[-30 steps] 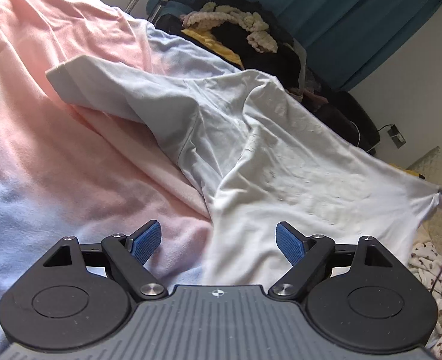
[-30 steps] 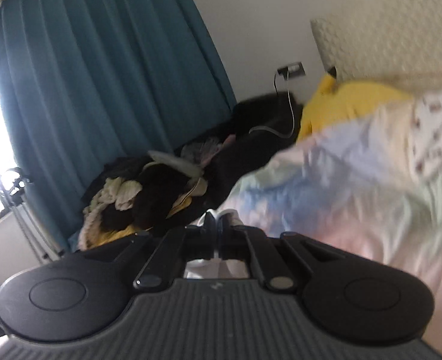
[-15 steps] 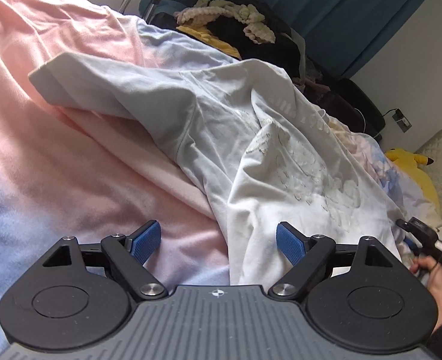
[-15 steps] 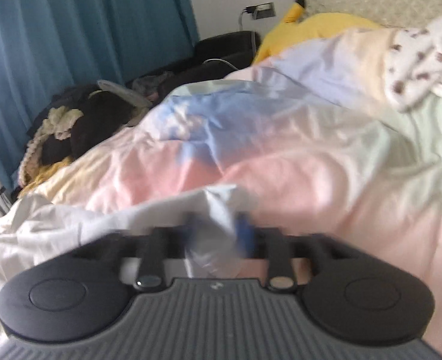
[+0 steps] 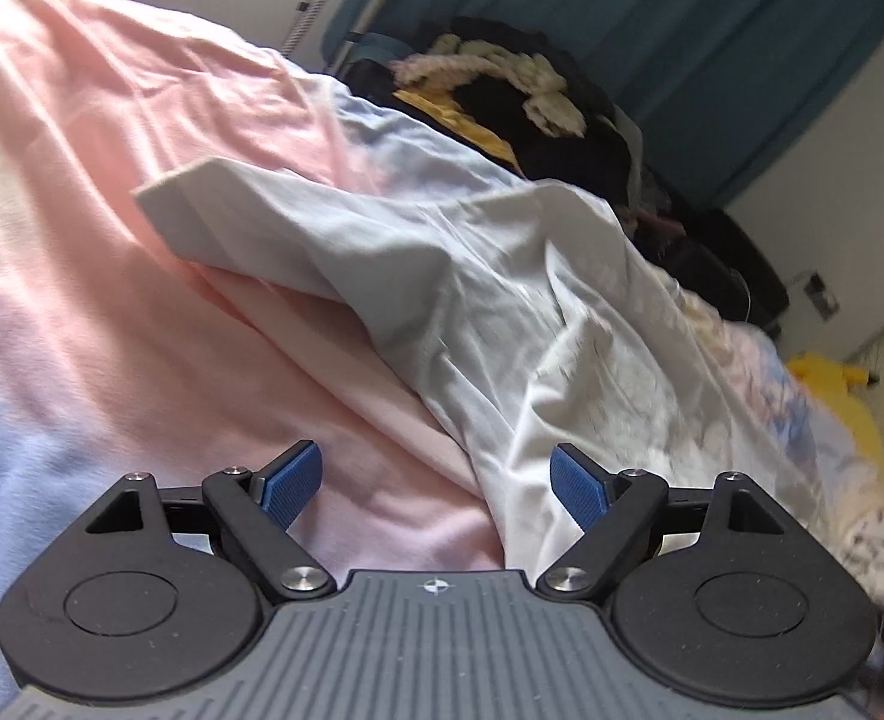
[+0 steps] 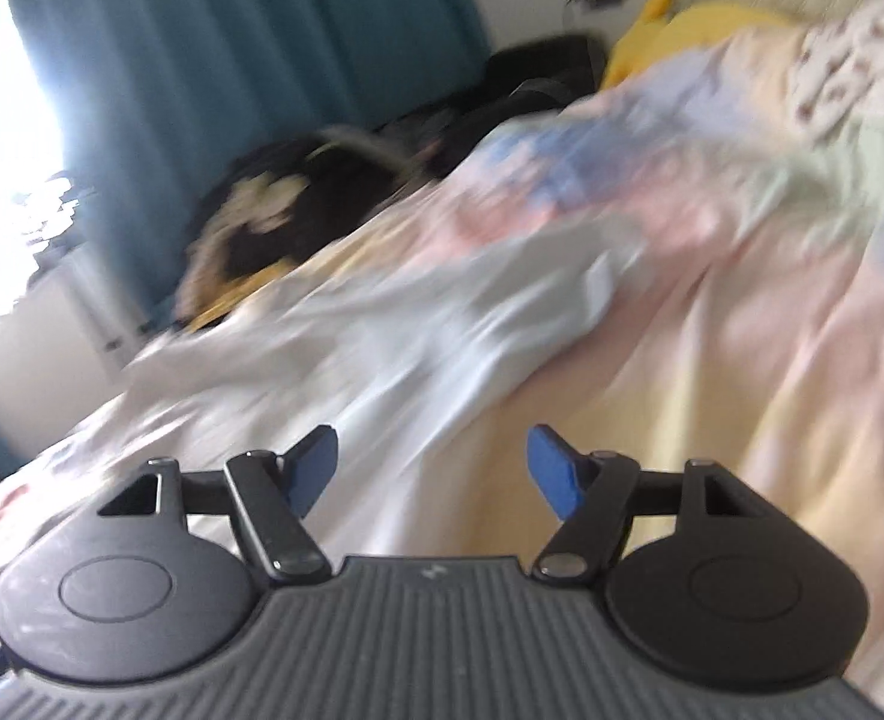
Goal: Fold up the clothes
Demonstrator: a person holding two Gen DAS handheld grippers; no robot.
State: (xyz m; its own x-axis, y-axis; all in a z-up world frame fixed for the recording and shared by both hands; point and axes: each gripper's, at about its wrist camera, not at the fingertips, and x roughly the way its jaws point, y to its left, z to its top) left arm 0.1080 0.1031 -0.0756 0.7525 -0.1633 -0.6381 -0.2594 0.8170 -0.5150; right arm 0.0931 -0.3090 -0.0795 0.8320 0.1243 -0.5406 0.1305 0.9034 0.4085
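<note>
A bed is covered by a pastel duvet (image 5: 111,252) in pink, blue and yellow. A white T-shirt (image 5: 502,312) is spread crumpled across it, one sleeve reaching left. Far right, a yellow plush toy (image 5: 832,378) and a spotted cloth (image 6: 850,54) are seen.

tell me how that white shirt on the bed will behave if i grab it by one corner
The white shirt probably drapes limply: it already lies in soft folds across the pastel bedcover. It looks thin and light, so one open gripper should lift it. The rest will likely drag and bunch rather than hold its shape.
</note>
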